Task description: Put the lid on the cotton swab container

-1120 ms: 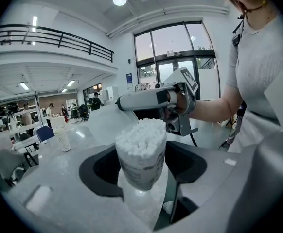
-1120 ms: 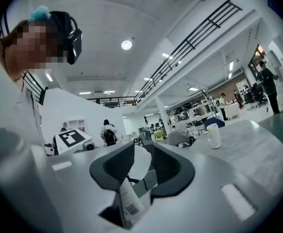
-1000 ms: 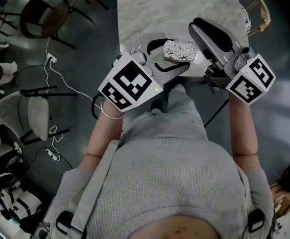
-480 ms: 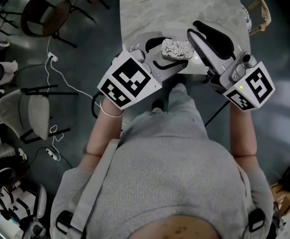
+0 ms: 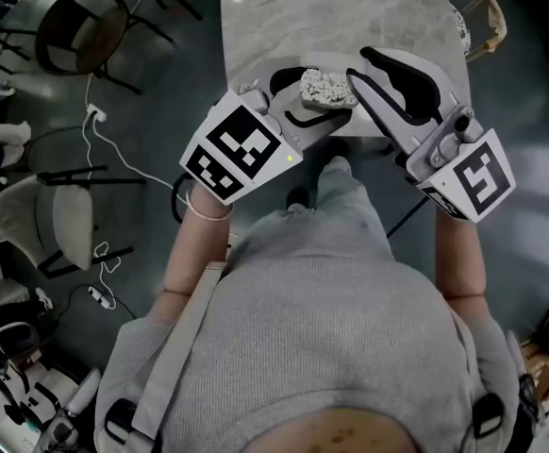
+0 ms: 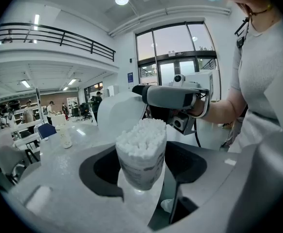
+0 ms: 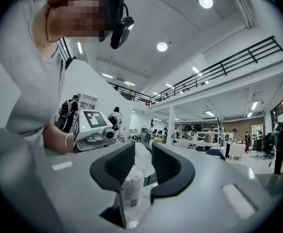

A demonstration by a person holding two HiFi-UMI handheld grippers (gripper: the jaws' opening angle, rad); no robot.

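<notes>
Left gripper point(image 5: 318, 98): jaws clamped on the cotton swab container point(image 6: 140, 154), one on each side of its lower wall. The marker cube point(image 5: 235, 154) carries a black-and-white square pattern, no letters.

Container: open at the top, packed full of cotton swabs point(image 6: 142, 132), tilted slightly. It sits over the near edge of the marble table point(image 5: 331, 17); contact with the tabletop cannot be told. There is dark print on its clear wall, too blurred to read.

Right gripper point(image 5: 361, 64): just beside the container, jaws pointing towards it. They are drawn close together and pinch the lid point(image 7: 131, 194), a clear plastic cap standing upright between them. The lid's label shows barcode-like lines and small print, not legible. Lid and container are apart, with the lid not yet on. The right cube point(image 5: 473, 179) also shows a square pattern only.
</notes>
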